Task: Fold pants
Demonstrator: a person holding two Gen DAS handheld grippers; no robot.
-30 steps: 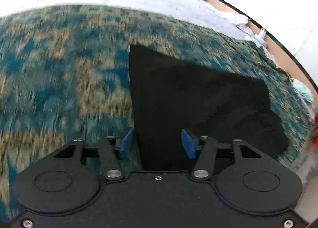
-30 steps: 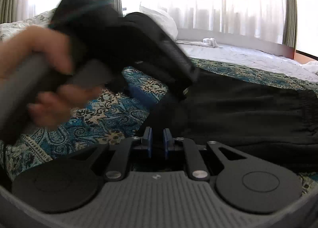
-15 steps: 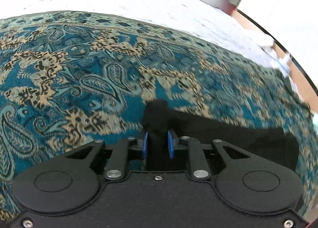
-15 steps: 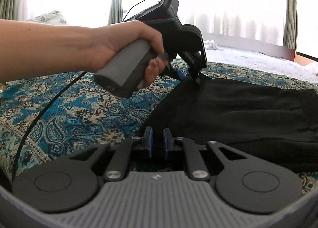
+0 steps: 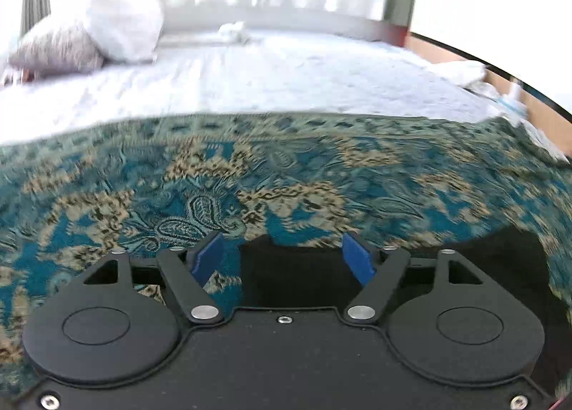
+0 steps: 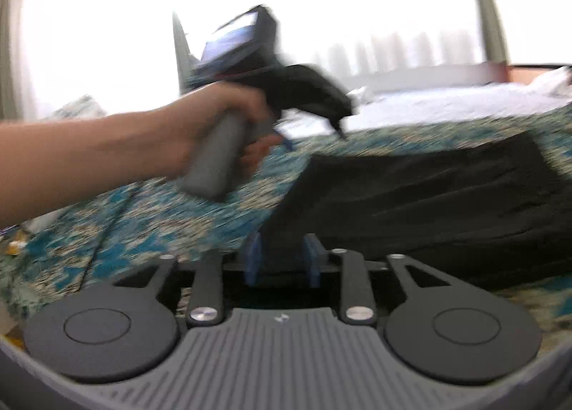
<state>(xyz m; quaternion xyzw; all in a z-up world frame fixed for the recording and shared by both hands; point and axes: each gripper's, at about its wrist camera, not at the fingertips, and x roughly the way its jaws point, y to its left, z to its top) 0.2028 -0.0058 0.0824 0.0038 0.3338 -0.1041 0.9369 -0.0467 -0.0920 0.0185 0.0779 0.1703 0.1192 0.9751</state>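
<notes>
The black pants lie folded flat on the teal paisley bedspread. In the left wrist view a corner of the pants lies below my left gripper, whose blue pads are wide apart and hold nothing. In the right wrist view my right gripper has its blue pads parted on either side of the pants' near corner, not pinching it. The left gripper, held in a hand, hovers above the pants' far left corner.
The bedspread covers the near part of a bed with a white sheet. Pillows lie at the far left. Bright curtained windows stand behind the bed. A wooden bed edge runs along the right.
Both grippers were shut on corners of the pants half a second ago and have opened. The left gripper has lifted off the cloth and tilted up toward the head of the bed.
</notes>
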